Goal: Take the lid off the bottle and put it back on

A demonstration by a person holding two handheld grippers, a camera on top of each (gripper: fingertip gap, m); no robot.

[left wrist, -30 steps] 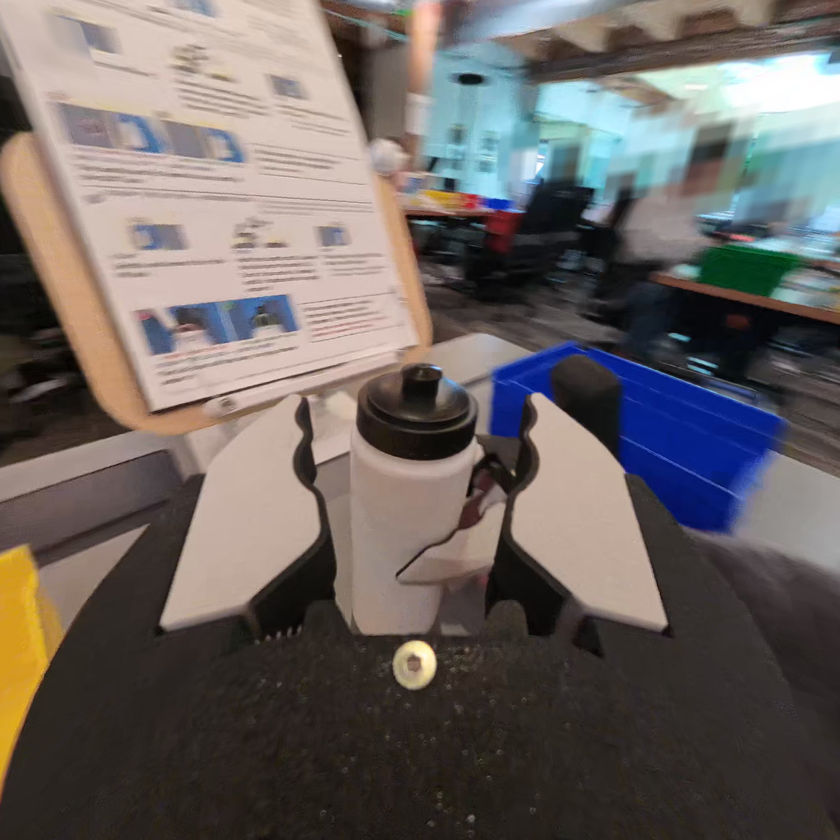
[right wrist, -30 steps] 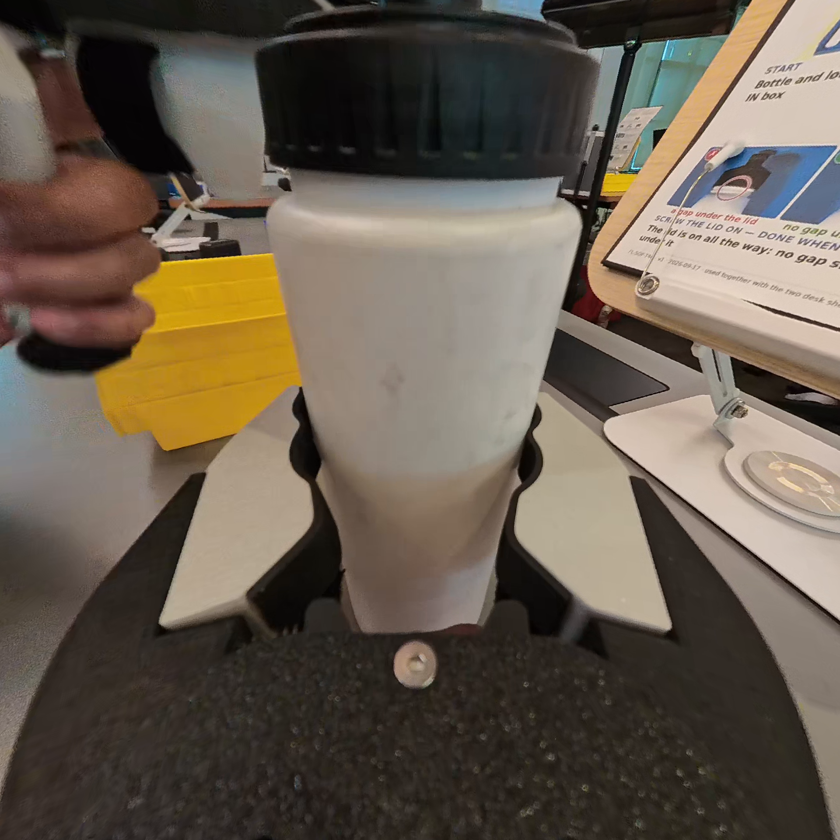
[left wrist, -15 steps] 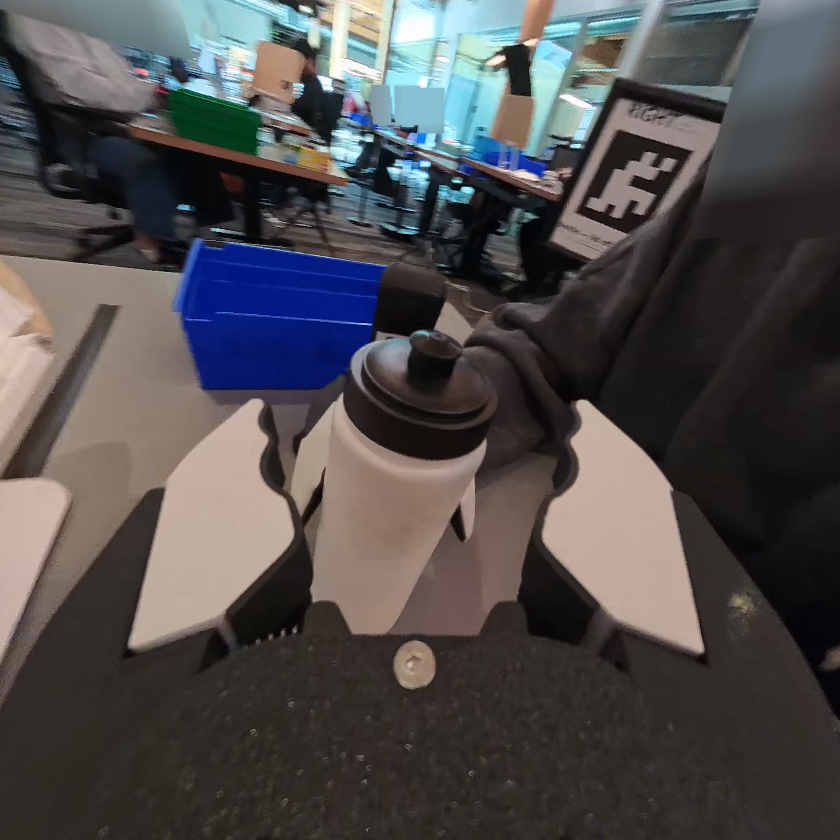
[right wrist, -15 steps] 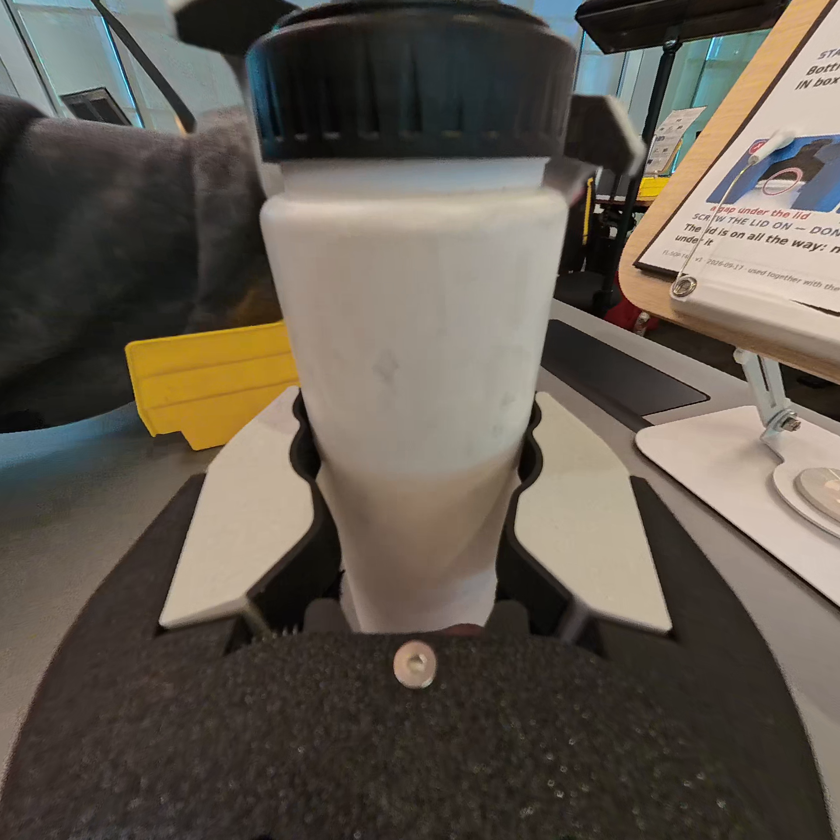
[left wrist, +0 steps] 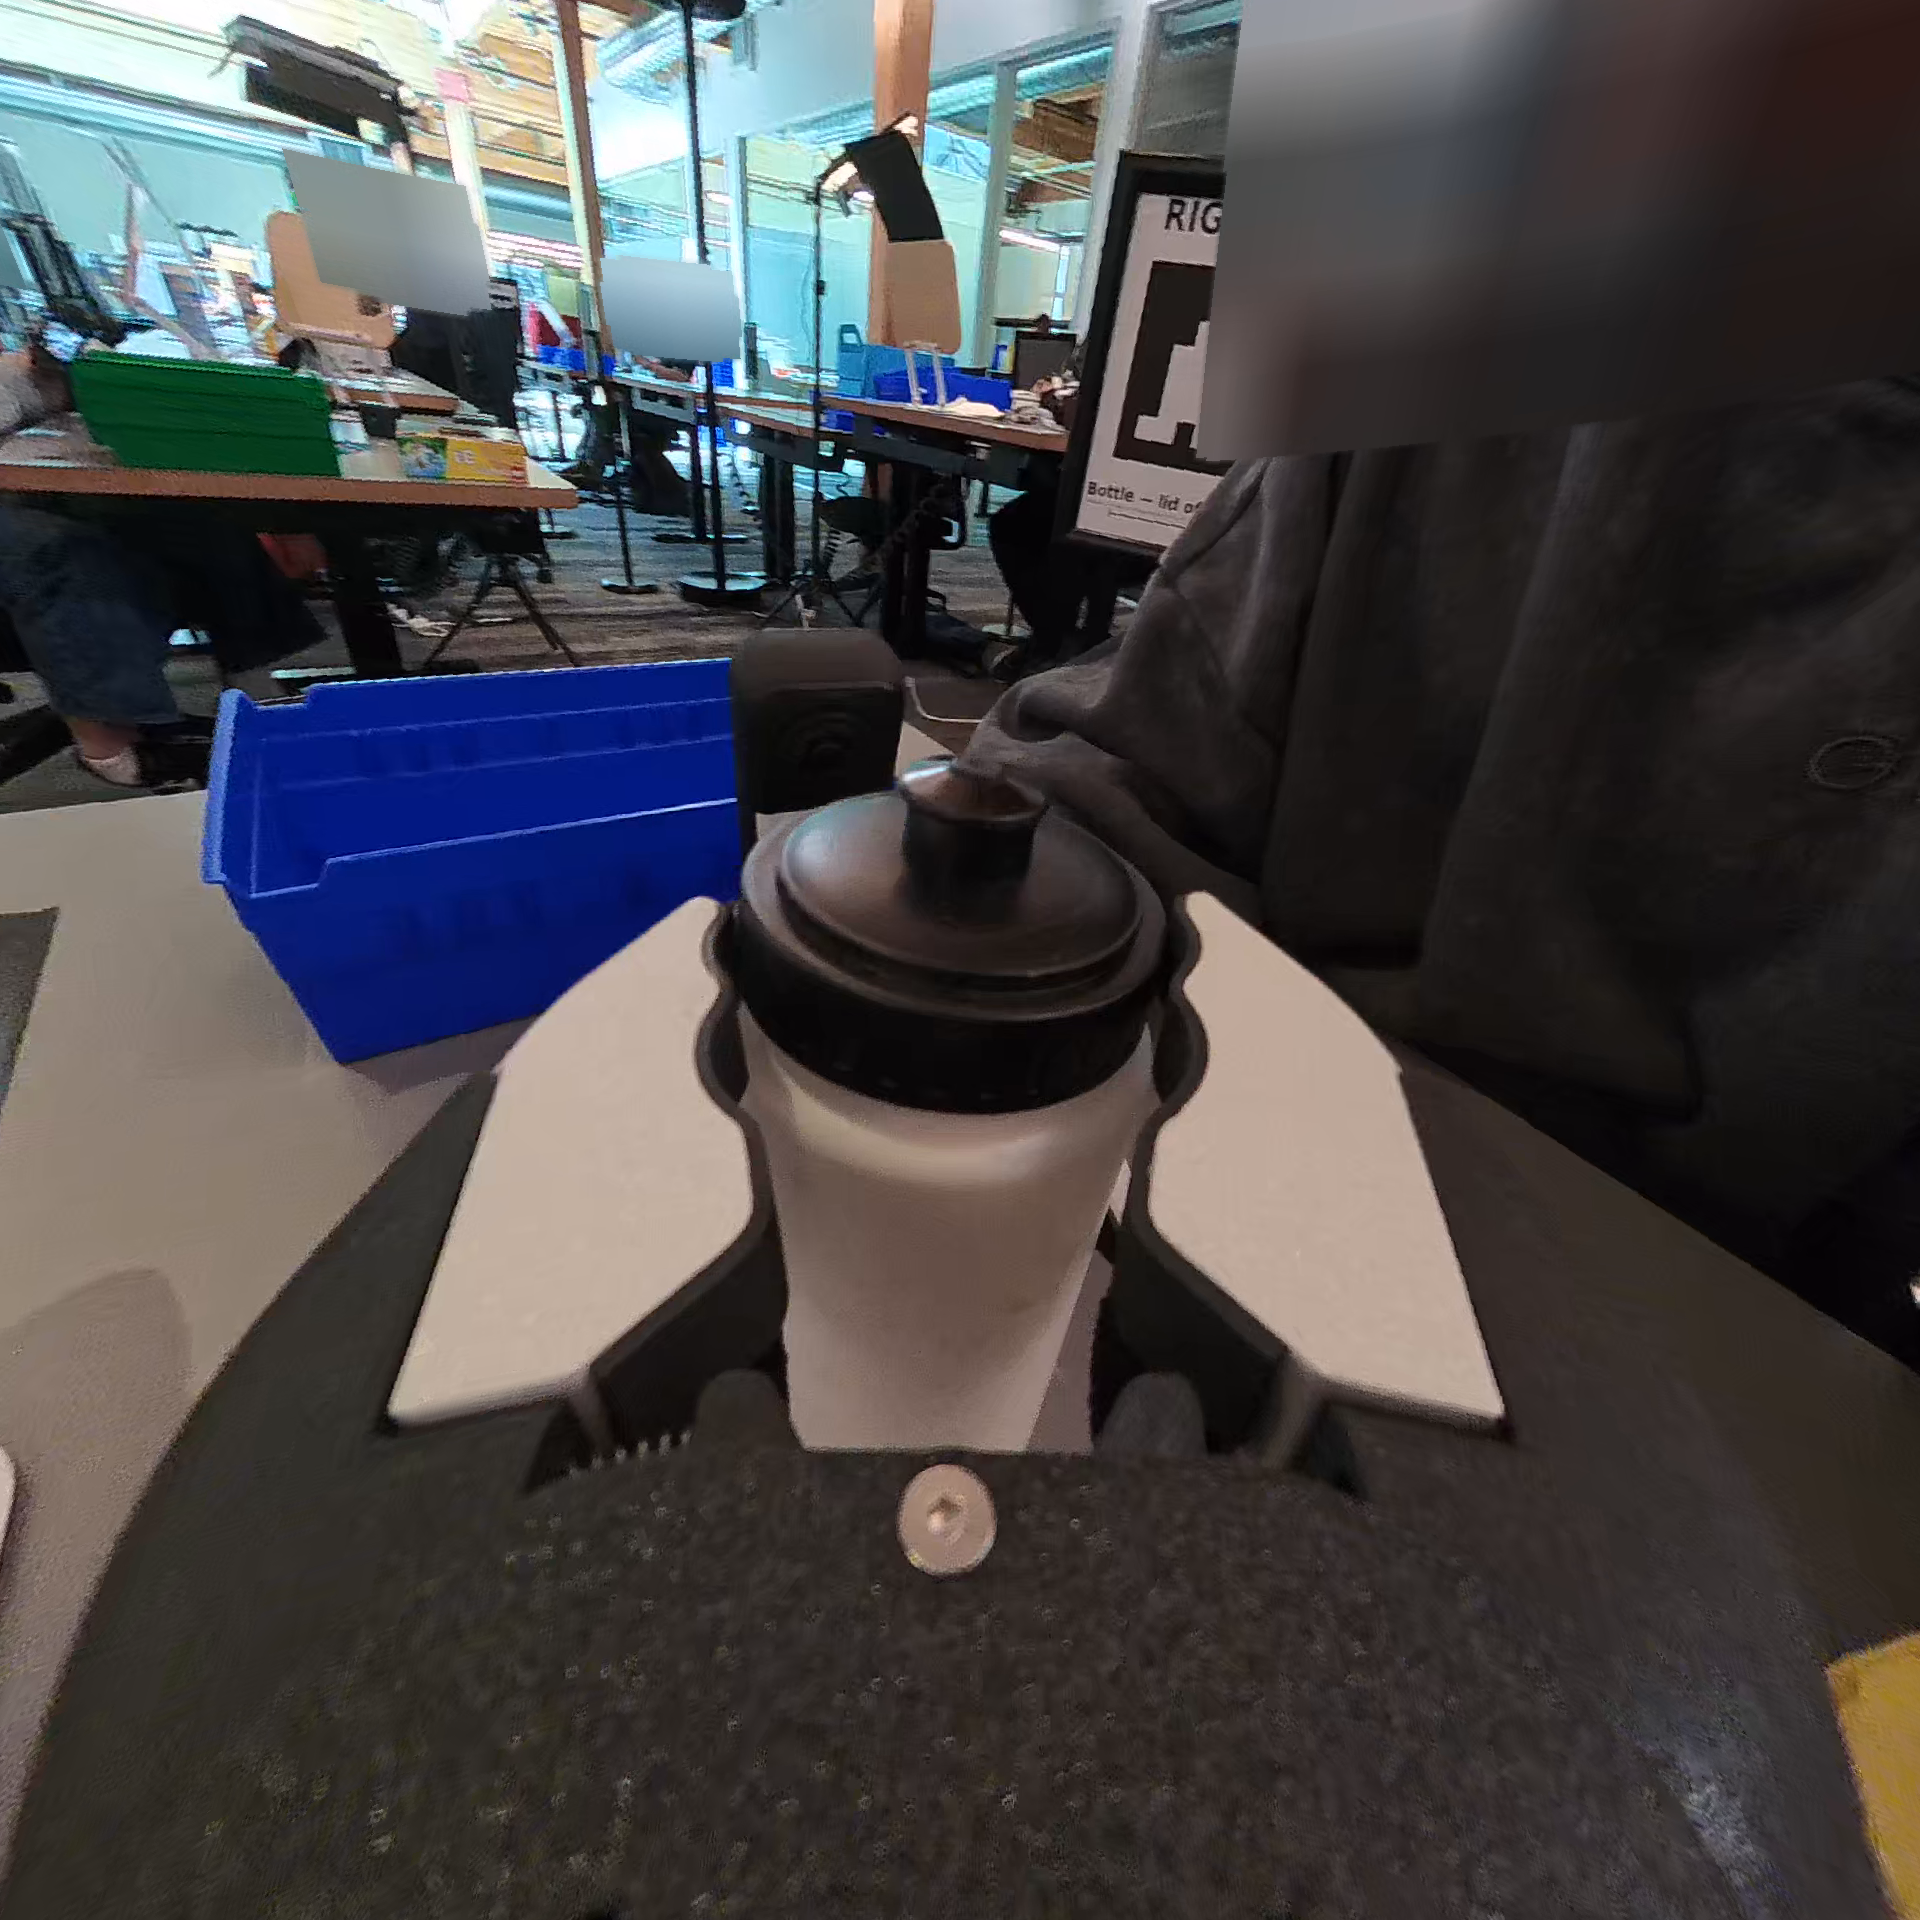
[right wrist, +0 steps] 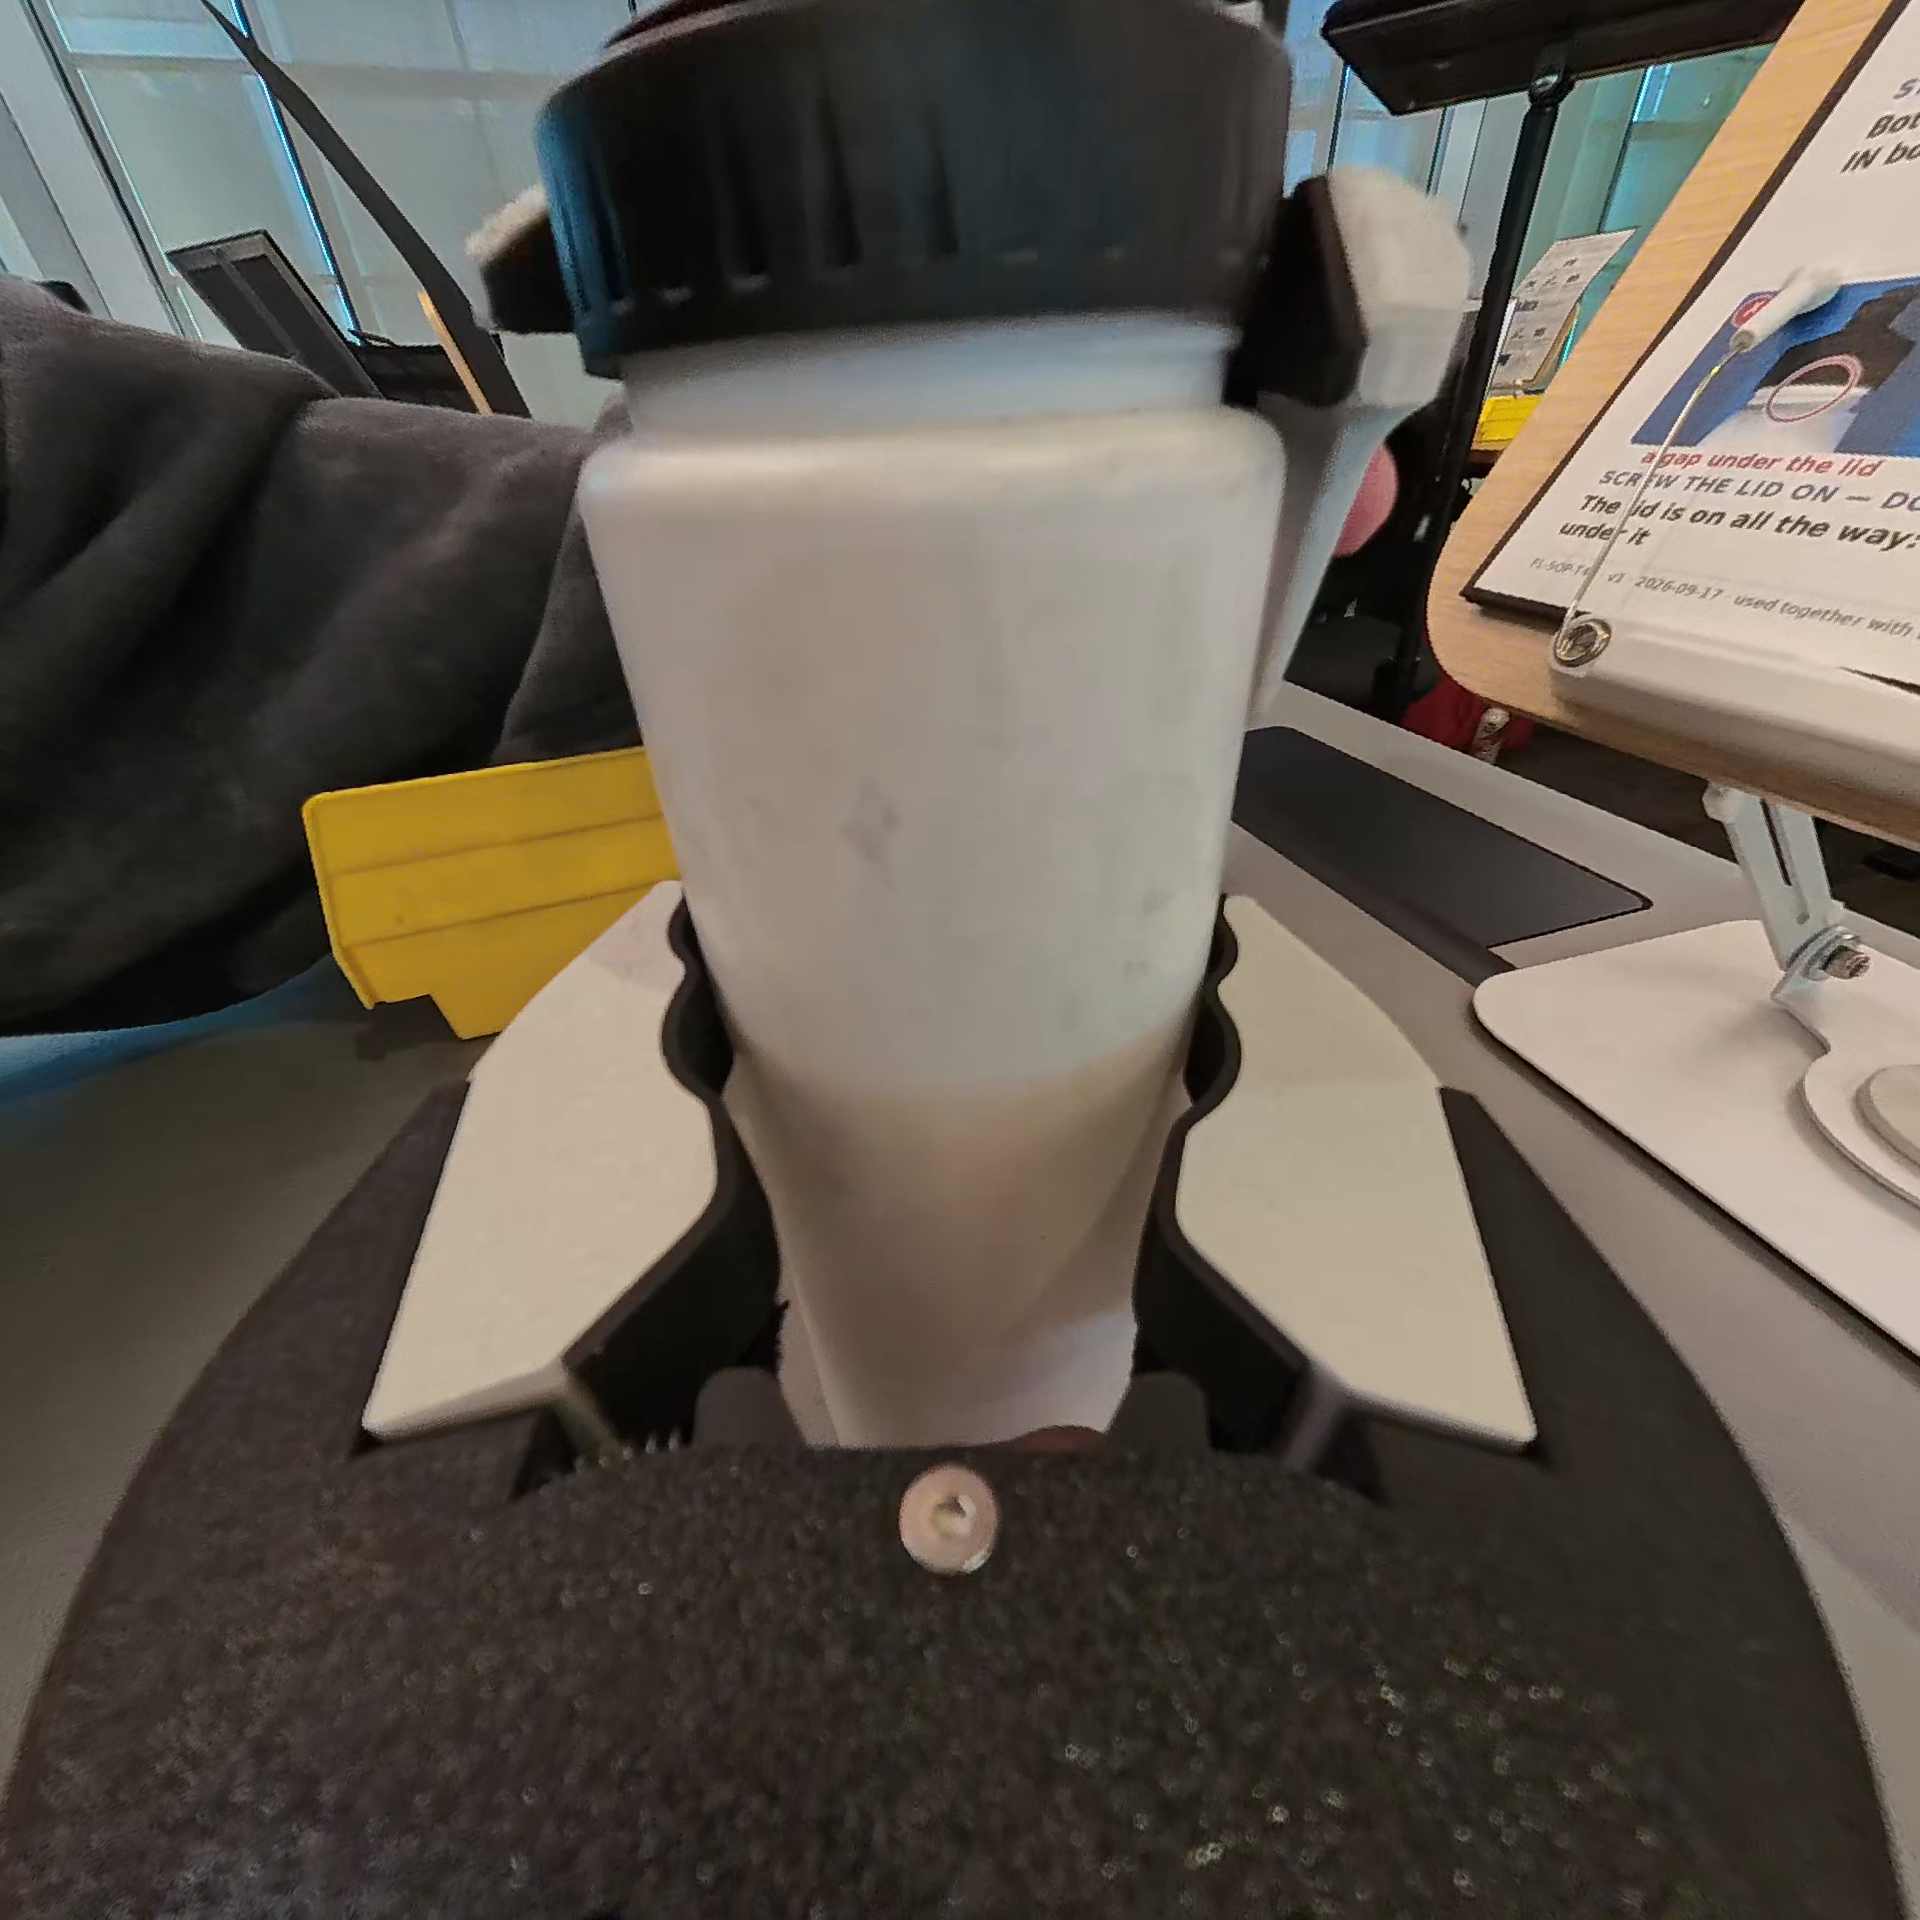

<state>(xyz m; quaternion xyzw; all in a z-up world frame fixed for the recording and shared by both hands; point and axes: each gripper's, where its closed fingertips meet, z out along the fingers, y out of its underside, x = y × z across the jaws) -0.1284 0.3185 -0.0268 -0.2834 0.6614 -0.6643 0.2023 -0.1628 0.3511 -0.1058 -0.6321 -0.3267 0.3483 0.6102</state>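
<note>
My left gripper [left wrist: 940, 997], wide of the bottle [left wrist: 935, 1226] half a second ago, has now pinched the black lid [left wrist: 940, 966], while my right gripper [right wrist: 951, 1023] stays clamped round the white body, so I reckon unscrewing comes next.

Each claw [left wrist: 940, 997] has 2 white-faced fingers [left wrist: 582, 1174], black foam body, 1 silver screw [left wrist: 945, 1523]; grey sleeve [right wrist: 208, 623].

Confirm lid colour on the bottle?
Black: the ribbed round screw lid on the white plastic bottle shows best in the left wrist view.
</note>
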